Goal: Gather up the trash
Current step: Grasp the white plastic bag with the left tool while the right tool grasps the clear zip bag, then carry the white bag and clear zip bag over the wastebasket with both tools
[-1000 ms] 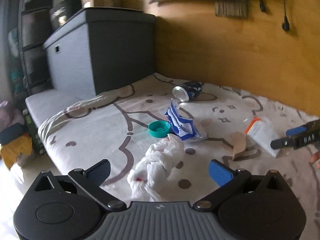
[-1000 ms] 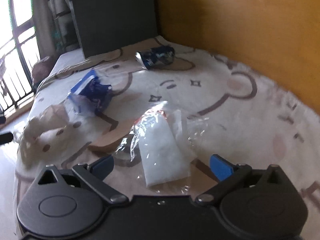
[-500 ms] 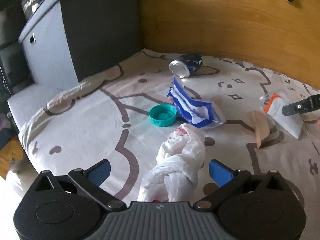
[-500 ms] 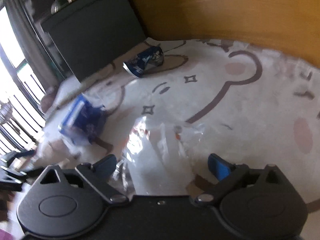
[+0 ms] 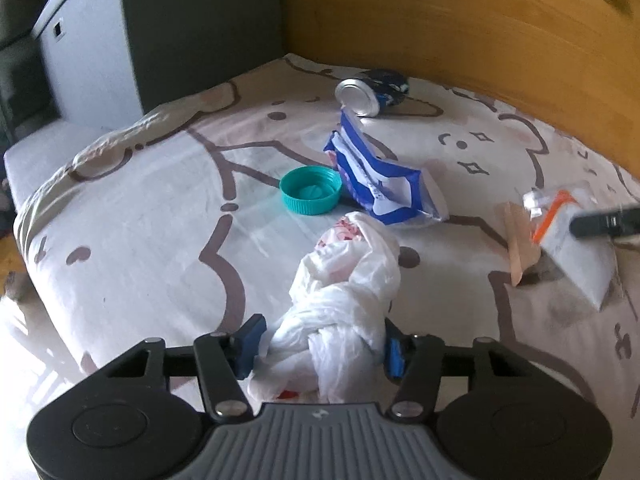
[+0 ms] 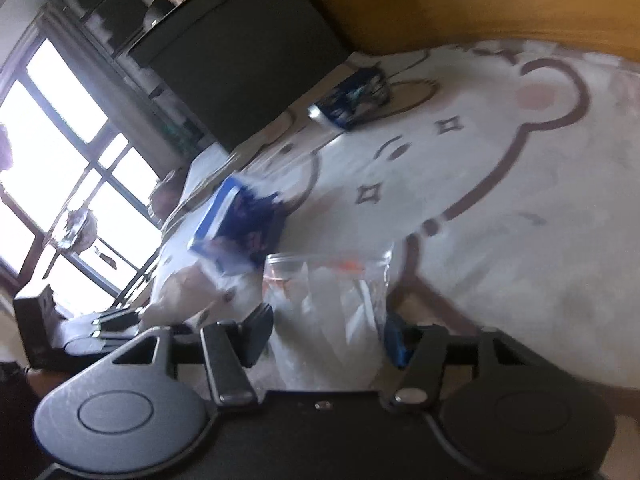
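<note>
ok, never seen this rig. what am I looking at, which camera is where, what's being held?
There is no robot: a person holds a pair of two-finger tongs in each hand, with a fisheye camera on each looking along the fingers.

Left view: the left tongs are closed around a knotted white plastic bag on a bear-print bedsheet. Beyond lie a teal cap, a blue-white wrapper and a can.

Right view, tilted and blurred: the right tongs are closed around a clear zip bag with an orange seal.

Clear plastic bag (image 6: 332,312) between blue-padded fingers (image 6: 394,344)
</note>
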Available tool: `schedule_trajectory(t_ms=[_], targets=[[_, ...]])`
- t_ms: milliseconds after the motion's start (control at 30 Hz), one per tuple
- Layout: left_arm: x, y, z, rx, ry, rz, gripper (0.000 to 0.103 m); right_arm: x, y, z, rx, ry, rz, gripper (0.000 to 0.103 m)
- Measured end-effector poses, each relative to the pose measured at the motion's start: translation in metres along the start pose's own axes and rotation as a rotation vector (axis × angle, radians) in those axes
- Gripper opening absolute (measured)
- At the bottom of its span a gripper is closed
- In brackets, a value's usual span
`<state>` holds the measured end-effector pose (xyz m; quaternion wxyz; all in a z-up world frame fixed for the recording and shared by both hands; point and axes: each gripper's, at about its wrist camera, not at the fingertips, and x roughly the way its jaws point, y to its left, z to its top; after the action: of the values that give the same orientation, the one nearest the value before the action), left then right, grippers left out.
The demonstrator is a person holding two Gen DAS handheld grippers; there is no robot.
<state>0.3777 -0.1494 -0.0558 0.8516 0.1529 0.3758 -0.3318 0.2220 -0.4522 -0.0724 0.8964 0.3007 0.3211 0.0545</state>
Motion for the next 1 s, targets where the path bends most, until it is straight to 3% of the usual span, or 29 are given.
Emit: schedule_trajectory(t_ms=[167,400,633,1000], targets=[[-0.011,-0.010,-0.006,-0.023,0.002,0.021,0.057,0.004,0.024,-0.012,-0.075,0.059,0.012,0.054],[-0.040,-0.021,-0.016,-0.130,-0.034,0.040,0.057,-0.012,0.056,-0.023,-0.145,0.050,-0.052,0.038],[-0.072,-0.033,-0.028,-0.211,-0.052,0.073,0.057,-0.031,0.083,-0.033,-0.179,0.018,-0.144,0.034],[-0.147,-0.051,-0.048,-0.333,-0.127,0.141,0.057,-0.061,0.129,-0.055,-0.251,-0.025,-0.197,0.031]])
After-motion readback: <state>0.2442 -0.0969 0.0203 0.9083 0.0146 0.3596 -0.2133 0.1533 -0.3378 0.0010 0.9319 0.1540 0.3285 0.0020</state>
